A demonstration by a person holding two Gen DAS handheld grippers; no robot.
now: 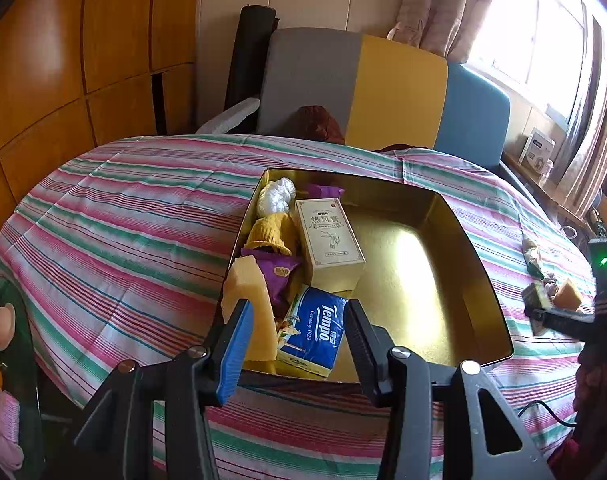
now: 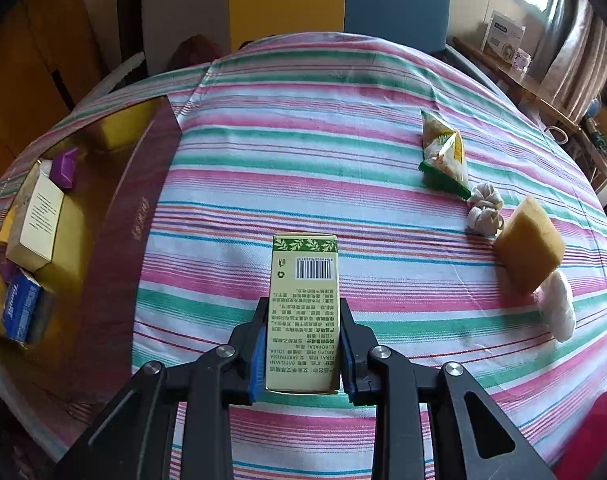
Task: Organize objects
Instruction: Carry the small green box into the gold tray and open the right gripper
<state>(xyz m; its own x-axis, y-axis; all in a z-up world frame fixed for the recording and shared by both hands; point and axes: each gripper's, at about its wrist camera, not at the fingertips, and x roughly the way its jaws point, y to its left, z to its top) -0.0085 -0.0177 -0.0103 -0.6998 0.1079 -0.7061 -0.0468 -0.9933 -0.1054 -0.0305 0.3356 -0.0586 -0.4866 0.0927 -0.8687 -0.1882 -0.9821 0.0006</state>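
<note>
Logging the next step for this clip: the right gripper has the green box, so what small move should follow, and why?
Probably carry the green box, clamped in the right gripper, leftward toward the gold tray. Its right half is bare while the other items sit along its left side, and the left gripper is open and holds nothing.

Setting: a home living room. A striped tablecloth [image 2: 343,128] is covering the round table directly ahead of the gripper. Beyond it, a grey-yellow-blue sofa [image 1: 383,88] is standing against the wall. Wooden cabinets [image 1: 63,60] are lining the left side; patterned curtains [image 1: 443,4] are hanging at a bright window on the right.
</note>
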